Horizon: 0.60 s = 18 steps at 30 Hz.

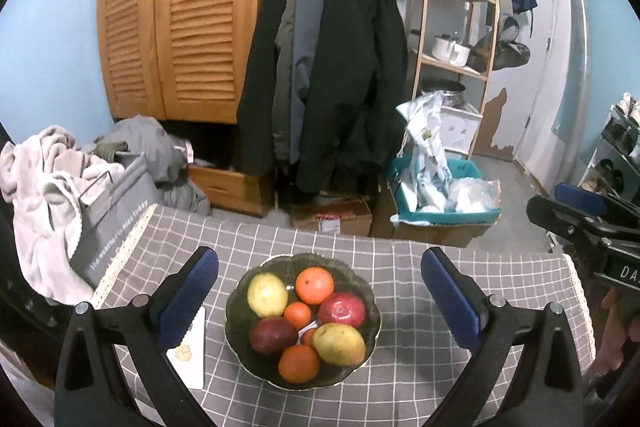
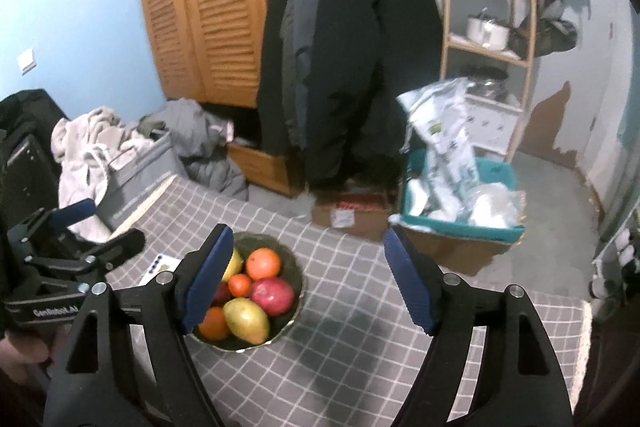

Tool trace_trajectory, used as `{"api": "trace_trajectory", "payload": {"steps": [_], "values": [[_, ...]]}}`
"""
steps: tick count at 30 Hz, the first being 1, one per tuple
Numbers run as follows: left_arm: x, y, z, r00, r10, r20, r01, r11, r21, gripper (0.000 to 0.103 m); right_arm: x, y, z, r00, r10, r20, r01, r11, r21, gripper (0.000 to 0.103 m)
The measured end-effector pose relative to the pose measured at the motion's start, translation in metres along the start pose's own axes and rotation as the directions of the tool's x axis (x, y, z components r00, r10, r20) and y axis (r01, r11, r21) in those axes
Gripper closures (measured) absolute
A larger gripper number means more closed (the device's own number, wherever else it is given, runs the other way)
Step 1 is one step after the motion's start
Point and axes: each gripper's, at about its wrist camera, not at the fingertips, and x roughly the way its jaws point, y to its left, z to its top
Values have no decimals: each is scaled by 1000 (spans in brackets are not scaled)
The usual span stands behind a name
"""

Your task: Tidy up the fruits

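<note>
- my left gripper [image 1: 319,301] is spread wide, nothing between its blue pads, held above the bowl [image 1: 236,327].
- my right gripper [image 2: 308,281] is also apart and empty, right of the bowl.
- the bowl sits on the checked tablecloth [image 1: 420,379], holding oranges [image 1: 314,285], a red apple [image 1: 341,309] and mangoes [image 1: 339,343].
- a white card [image 1: 188,359] lies just left of the bowl.
</note>
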Motion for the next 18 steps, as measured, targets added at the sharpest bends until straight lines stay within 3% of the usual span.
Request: {"api": "trace_trajectory", "payload": {"steps": [6,18], "values": [[-9,-8,6,1000,-5,26,5,1000,4,1,-19,-11,-6,991,-123,53,125,992,-24,25],[-19,-26,13,998,-10,65,7,999,38,1,-37,-39,-15,976,-196,91,195,981,25,25]]}}
